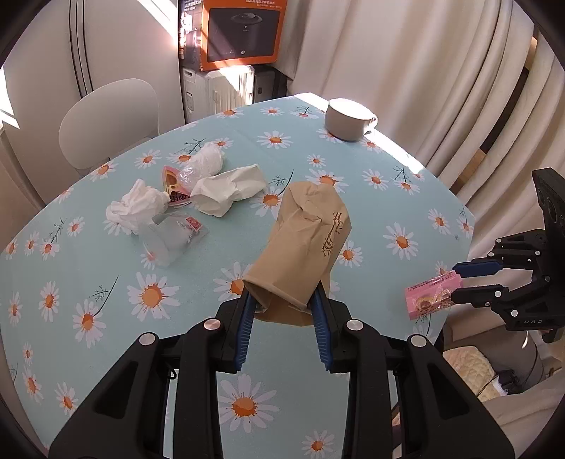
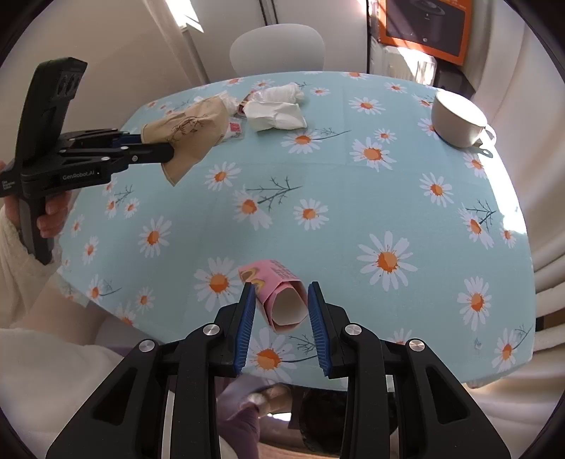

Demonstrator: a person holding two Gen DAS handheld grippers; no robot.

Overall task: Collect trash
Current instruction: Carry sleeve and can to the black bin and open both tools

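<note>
My left gripper point(image 1: 282, 300) is shut on the open end of a crumpled brown paper bag point(image 1: 307, 233), lifted off the daisy tablecloth point(image 1: 116, 303); the right wrist view shows the same brown bag point(image 2: 187, 127) in the left gripper point(image 2: 169, 150) at the left. My right gripper point(image 2: 279, 300) is shut on a small pink carton point(image 2: 279, 296), held over the table's near edge; from the left wrist camera the pink carton point(image 1: 432, 294) sits in the right gripper point(image 1: 455, 282) at the right. More trash lies on the table: crumpled white paper point(image 1: 229, 189), a tissue point(image 1: 136, 204), clear plastic wrappers point(image 1: 169, 240).
A white cup point(image 1: 348, 118) stands at the table's far right corner. A white chair point(image 1: 109, 120) is behind the table, with an orange box point(image 1: 243, 31) on a radiator beyond. Curtains hang on the right. A person's hand point(image 2: 53, 212) and white sleeve hold the left gripper.
</note>
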